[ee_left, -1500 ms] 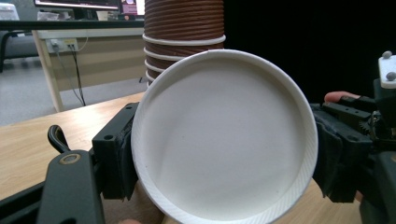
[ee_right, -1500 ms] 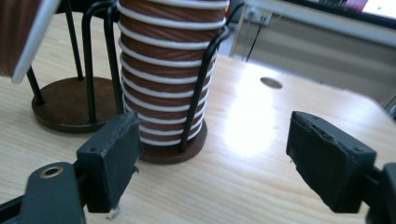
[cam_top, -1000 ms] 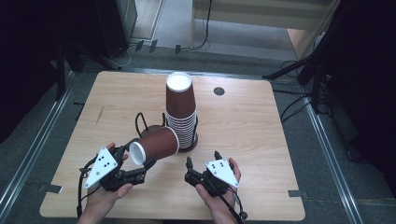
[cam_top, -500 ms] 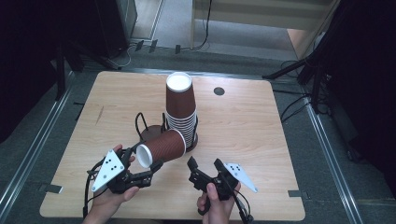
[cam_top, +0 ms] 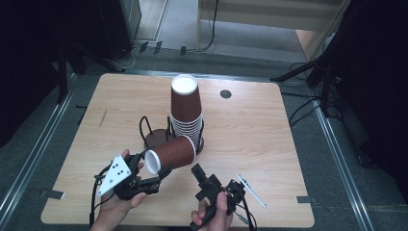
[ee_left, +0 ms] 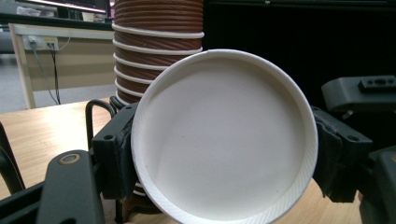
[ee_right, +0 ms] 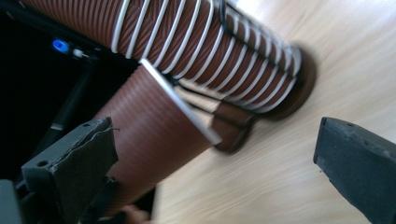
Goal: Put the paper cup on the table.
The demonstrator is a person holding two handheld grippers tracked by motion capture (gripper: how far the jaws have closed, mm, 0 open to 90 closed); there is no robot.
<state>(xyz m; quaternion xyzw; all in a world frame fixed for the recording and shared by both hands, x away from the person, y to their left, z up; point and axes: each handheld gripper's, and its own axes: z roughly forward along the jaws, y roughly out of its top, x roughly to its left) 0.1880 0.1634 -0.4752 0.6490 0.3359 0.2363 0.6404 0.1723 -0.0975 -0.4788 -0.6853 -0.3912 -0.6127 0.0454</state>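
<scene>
your left claw (cam_top: 161, 174) is clenched on the rim of a brown paper cup (cam_top: 171, 153); in the left gripper view the pads press both sides of the cup's white mouth (ee_left: 224, 135), which faces back along the claw. the cup lies on its side, bottom end just beside the stack of cups (cam_top: 186, 113) in its wire holder (cam_top: 144, 129) ahead of the claw.

changed: a second ago your right claw (cam_top: 207, 185) sat level and half closed beside the left one. its jaws have just been opening and now stand released, nothing between them. the hand has rolled over too, so the grey plate (cam_top: 250, 189) that faced up now hangs off toward the right edge. in the right gripper view the cup's ribbed side (ee_right: 154, 135) sits ahead and to the left of the open jaws, the stack (ee_right: 210, 51) beyond it, pads not touching either.

reading: the cup looks freshly taken from the stack, and the wide right claw seems set to take its body or steady it. not yet done.

surface: pale wood, bare apart from the holder and a small dark round fitting (cam_top: 225, 94) well beyond the stack. metal rails run along both sides. room: grey floor, cables, black stands, dark at the edges.
</scene>
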